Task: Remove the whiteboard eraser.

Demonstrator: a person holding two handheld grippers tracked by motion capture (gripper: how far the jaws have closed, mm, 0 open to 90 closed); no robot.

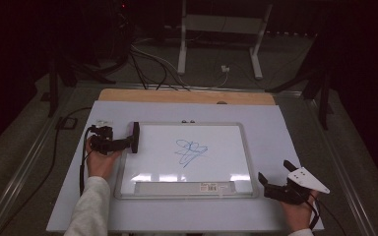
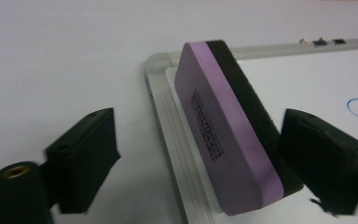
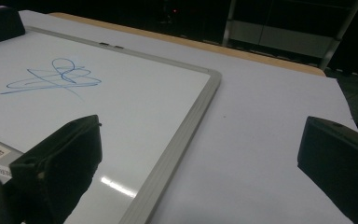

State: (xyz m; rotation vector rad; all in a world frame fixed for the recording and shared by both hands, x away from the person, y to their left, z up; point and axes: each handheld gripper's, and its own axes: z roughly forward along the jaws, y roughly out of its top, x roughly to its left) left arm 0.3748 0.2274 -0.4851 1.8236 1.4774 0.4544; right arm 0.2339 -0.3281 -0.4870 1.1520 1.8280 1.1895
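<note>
1. Purple-and-black eraser (image 2: 233, 135) stands on edge at the whiteboard's (image 1: 246, 147) left rim, near the bench's (image 1: 275, 123) left edge, between the jaws of my left claw (image 1: 134, 137).
2. Its jaws are spread; one touches the dark felt side, the other is well clear, so I hold nothing yet.
3. I should close squarely on both faces, then wipe toward the blue scribble (image 1: 191, 151).
4. My right claw (image 1: 274, 178) rests spread and empty near the bench's front right corner.

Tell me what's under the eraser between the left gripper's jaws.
The eraser stands on edge over the whiteboard at its grey frame's corner. White surface shows around it; the strip directly beneath is covered, so marks there cannot be seen. The blue scribble lies apart.
</note>
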